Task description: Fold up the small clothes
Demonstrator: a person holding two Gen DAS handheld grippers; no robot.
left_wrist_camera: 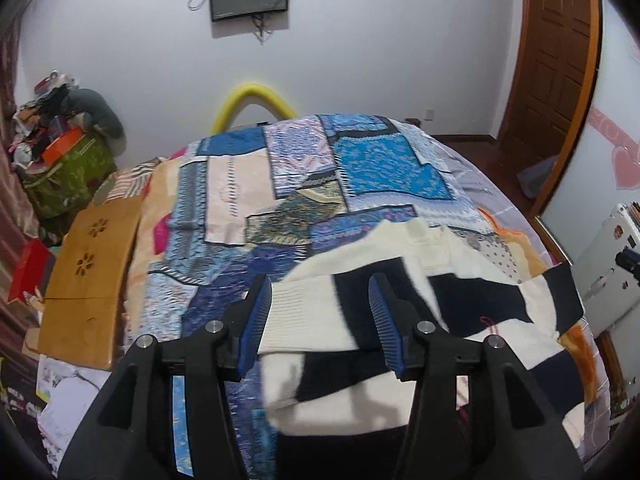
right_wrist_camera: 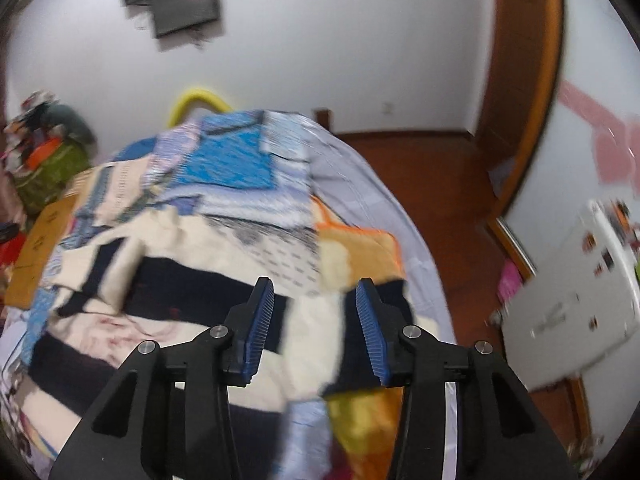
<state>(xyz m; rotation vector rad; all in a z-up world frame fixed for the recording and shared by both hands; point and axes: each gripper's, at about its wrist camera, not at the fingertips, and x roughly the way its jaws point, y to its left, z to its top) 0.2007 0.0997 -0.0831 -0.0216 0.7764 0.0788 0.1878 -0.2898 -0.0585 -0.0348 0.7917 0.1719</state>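
Note:
A cream sweater with wide navy stripes [left_wrist_camera: 472, 292] lies on the patchwork bedspread [left_wrist_camera: 280, 184], folded over on itself. My left gripper [left_wrist_camera: 320, 300] hovers above the garment's left edge, its blue pads apart and not touching the cloth. In the right wrist view the same sweater [right_wrist_camera: 168, 280] spreads out below and to the left. My right gripper [right_wrist_camera: 316, 304] hangs open over the sweater's right end, nothing pinched between its fingers. That view is blurred.
A brown cardboard box [left_wrist_camera: 88, 276] rests on the bed's left side. A cluttered green bin [left_wrist_camera: 64, 176] stands beyond it. A wooden door [left_wrist_camera: 556, 56] and bare wooden floor [right_wrist_camera: 432, 184] are on the right. A white appliance [right_wrist_camera: 572, 300] stands at the right edge.

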